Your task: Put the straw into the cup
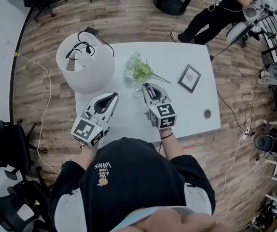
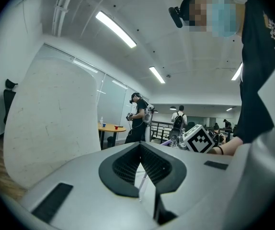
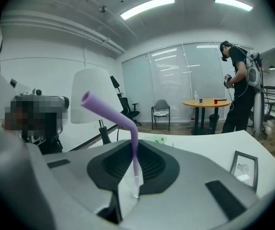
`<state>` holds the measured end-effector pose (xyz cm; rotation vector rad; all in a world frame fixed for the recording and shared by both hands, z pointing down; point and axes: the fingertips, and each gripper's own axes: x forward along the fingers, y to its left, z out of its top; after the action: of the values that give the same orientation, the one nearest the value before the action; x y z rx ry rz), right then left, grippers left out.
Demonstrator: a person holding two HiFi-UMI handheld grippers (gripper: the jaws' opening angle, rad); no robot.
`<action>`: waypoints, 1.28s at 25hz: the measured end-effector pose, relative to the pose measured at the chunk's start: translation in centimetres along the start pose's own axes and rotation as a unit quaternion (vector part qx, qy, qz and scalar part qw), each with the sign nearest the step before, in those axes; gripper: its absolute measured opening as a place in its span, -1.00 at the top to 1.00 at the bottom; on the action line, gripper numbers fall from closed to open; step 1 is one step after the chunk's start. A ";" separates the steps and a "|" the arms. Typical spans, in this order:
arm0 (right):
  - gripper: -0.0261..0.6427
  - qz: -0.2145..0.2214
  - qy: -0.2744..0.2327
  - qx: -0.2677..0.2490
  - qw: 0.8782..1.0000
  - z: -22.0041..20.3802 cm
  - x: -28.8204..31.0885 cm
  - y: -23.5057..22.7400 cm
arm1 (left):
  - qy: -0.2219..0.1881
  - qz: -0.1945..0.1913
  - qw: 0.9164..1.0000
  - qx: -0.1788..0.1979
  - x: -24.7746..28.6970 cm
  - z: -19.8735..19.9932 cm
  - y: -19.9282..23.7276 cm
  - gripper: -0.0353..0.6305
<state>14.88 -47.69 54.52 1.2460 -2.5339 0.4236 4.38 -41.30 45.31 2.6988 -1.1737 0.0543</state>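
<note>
A purple bendy straw (image 3: 109, 111) stands upright between the jaws of my right gripper (image 3: 133, 145), its bent top leaning left. The jaws are shut on its lower shaft. In the head view the right gripper (image 1: 145, 86) hovers over the middle of the white table (image 1: 191, 105), pointing at the flowers. My left gripper (image 1: 114, 95) is beside it to the left, near the lamp shade. Its jaw tips meet and I see nothing held in the left gripper (image 2: 140, 145). The right gripper's marker cube (image 2: 199, 139) shows to its right. No cup shows on the table.
A big white lamp shade (image 1: 85, 62) stands on the table's far left corner. Pale green flowers (image 1: 138, 69) lie at the far middle, and a small picture frame (image 1: 189, 78) to their right. A person (image 1: 215, 13) sits beyond the table. Black office chairs (image 1: 8, 149) stand at the left.
</note>
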 end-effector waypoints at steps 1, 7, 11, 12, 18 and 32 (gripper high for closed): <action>0.79 0.001 0.002 0.002 1.000 -0.2 0.1 0.0 | -0.001 0.001 1.000 0.001 0.0 0.0 0.1 0.86; 0.79 0.005 0.006 0.011 1.000 -0.6 0.1 0.2 | -0.003 0.000 1.000 0.000 -0.1 -0.1 -0.2 0.86; 0.58 0.015 -0.007 0.014 1.000 0.1 -0.3 0.8 | -0.002 -0.004 1.000 -0.001 -0.3 -0.3 -0.4 0.86; 0.52 0.014 -0.008 0.013 1.000 0.2 -0.4 0.8 | -0.003 -0.005 1.000 -0.001 -0.2 -0.2 -0.4 0.86; 0.50 0.006 -0.023 0.012 1.000 1.5 -1.7 1.1 | -0.011 -0.011 1.000 0.003 -0.3 0.4 -0.9 0.86; 0.76 -0.006 -0.117 -0.025 0.993 6.8 -8.7 3.9 | -0.029 -0.037 0.999 0.008 -1.1 1.2 -2.7 0.86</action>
<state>15.98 -41.73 44.51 1.3621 -2.7089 0.2211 5.55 -38.97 43.54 2.7732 -1.0925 -0.0257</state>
